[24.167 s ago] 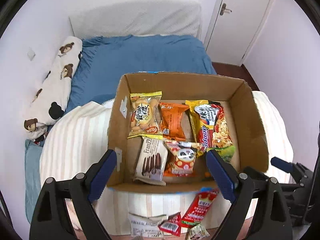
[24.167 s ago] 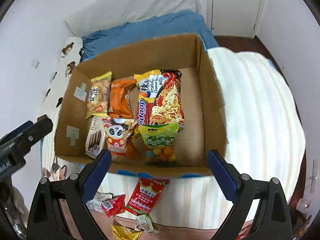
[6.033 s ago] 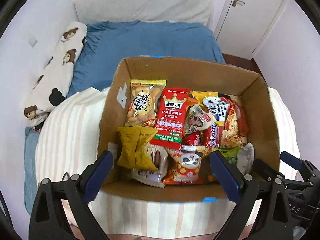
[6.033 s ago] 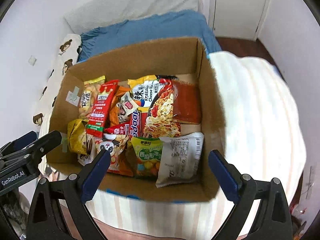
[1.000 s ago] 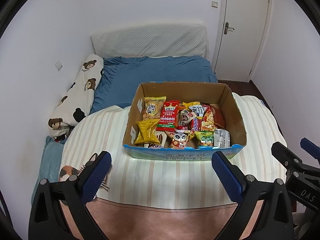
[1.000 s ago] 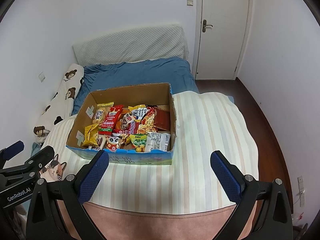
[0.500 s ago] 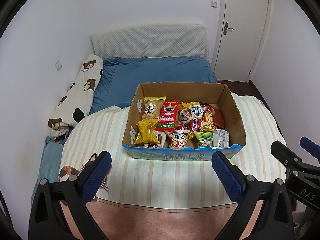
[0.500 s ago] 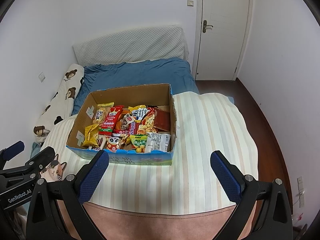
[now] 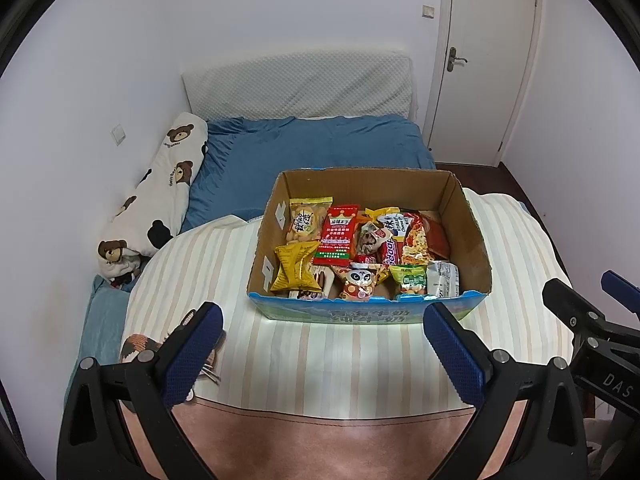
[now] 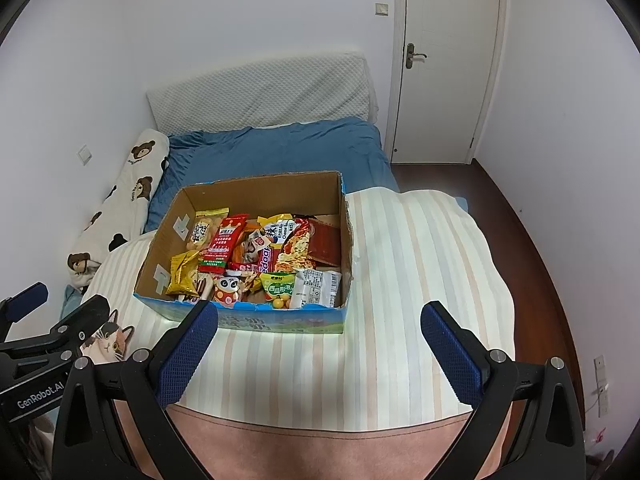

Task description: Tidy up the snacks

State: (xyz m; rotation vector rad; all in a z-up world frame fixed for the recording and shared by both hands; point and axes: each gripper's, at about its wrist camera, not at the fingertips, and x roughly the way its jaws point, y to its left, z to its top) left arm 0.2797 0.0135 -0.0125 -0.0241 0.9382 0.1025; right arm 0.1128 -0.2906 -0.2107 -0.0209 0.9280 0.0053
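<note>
An open cardboard box point(image 9: 464, 216) point(image 10: 248, 194) sits on the striped blanket. It holds several snack packets, among them a yellow crinkled bag point(image 9: 295, 267), a red crown packet point(image 9: 338, 234), a noodle pack point(image 9: 414, 240) and a white packet point(image 10: 316, 289). My left gripper point(image 9: 324, 356) is open and empty, held back from the box's near wall. My right gripper point(image 10: 318, 354) is open and empty, also back from the box.
The striped blanket point(image 9: 360, 356) point(image 10: 420, 280) covers a round surface with a pink edge. A blue bed point(image 9: 312, 152), a bear-print pillow point(image 9: 160, 184) and a white door point(image 10: 444, 60) lie beyond. Dark floor point(image 10: 532, 248) runs on the right. The right gripper shows in the left wrist view point(image 9: 592, 332).
Compared with six seconds ago both grippers are pulled far back from the box. Over the last second nothing visibly moved.
</note>
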